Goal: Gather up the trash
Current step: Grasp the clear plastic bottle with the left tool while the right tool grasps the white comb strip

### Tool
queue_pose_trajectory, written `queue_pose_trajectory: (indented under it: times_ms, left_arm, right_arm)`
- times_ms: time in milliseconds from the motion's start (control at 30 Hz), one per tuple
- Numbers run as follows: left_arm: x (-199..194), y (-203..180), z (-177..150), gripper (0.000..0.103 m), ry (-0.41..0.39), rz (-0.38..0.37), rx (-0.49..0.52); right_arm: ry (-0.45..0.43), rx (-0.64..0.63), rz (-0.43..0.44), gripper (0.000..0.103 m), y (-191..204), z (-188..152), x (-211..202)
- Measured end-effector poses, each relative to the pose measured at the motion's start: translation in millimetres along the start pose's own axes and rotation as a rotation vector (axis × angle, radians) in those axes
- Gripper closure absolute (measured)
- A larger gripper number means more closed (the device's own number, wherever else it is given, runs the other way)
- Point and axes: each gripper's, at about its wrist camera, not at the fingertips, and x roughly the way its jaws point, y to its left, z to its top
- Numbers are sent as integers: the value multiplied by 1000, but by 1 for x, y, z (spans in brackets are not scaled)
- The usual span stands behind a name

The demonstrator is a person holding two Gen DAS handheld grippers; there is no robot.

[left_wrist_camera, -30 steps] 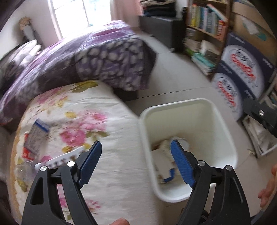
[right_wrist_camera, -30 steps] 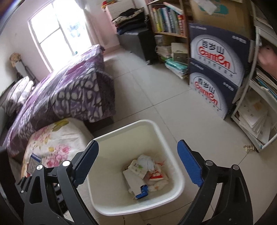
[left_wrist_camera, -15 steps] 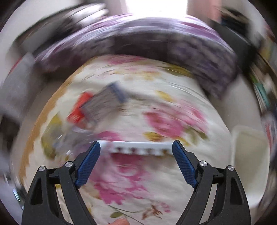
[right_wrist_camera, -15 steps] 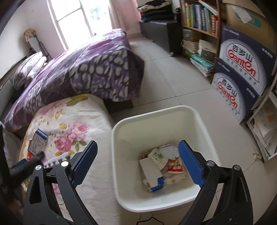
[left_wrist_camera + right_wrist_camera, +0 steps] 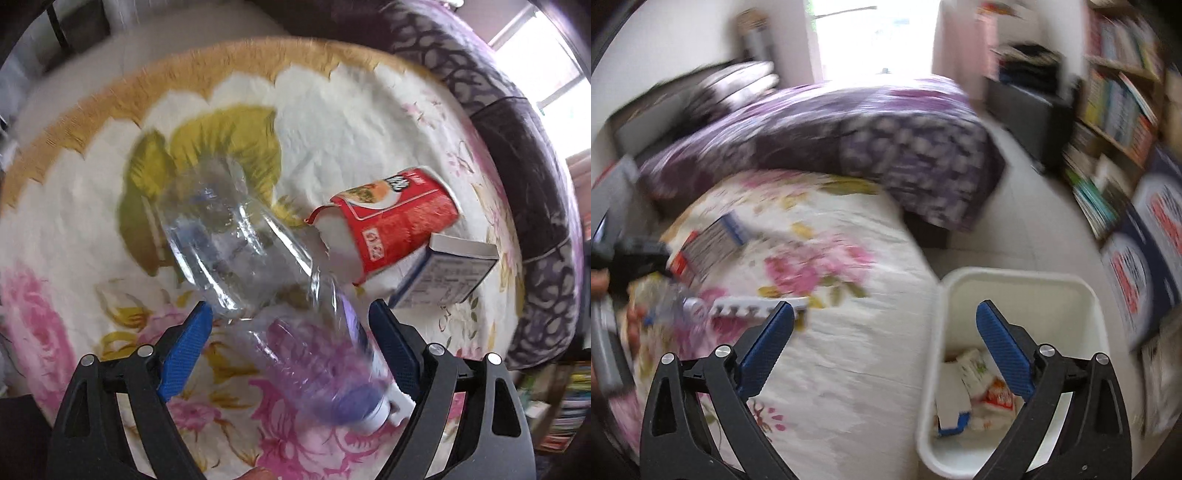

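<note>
On the floral bedspread [image 5: 332, 110], a clear plastic bottle [image 5: 266, 280] lies diagonally between the wide-open, empty left gripper [image 5: 290, 332], cap end nearest it, while the open, empty right gripper [image 5: 884, 332] hovers by the white bin [image 5: 1015, 284].

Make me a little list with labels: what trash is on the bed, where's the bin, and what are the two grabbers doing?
surface: flowered bedspread
trash on bed: clear plastic bottle, lying down; red cup, on its side; small white-and-blue box beside the cup
left gripper: open, fingers either side of the bottle, not closed on it
right gripper: open, holding nothing
bin: white bin on the floor beside the bed, wrappers already inside
</note>
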Motion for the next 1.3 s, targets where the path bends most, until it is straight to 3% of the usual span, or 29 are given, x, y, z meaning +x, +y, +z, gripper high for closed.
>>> queue_pose_trajectory:
  times_ms: [100, 133, 333, 500, 633, 667, 767, 1067, 1300]
  left_arm:
    - [10, 4, 9, 25, 49, -41, 46]
    - [9, 5, 11, 32, 44, -44, 67]
    - [-13, 14, 25, 34, 14, -84, 187]
    - [-47, 16, 27, 36, -80, -90, 279]
    - [-59, 16, 26, 39, -81, -131, 319]
    - [-61, 18, 25, 40, -73, -144, 322]
    - [-64, 20, 27, 40, -60, -168, 328]
    - [-79, 22, 26, 41, -105, -188, 348]
    - [-100, 19, 18, 41, -182, -197, 381]
  right_arm:
    - [-2, -170, 27, 8, 35, -1, 12]
    - [3, -233, 40, 8, 47, -2, 17]
    - [68, -552, 119, 9, 113, 0, 61]
    - [137, -626, 180, 15, 136, 5, 86]
    - [216, -684, 222, 24, 149, 4, 104]
    - [234, -683, 246, 28, 149, 4, 107]
    - [301, -596, 342, 67, 146, 11, 112]
    - [293, -450, 266, 71, 141, 0, 92]
    - [184, -347, 179, 71, 129, 0, 47]
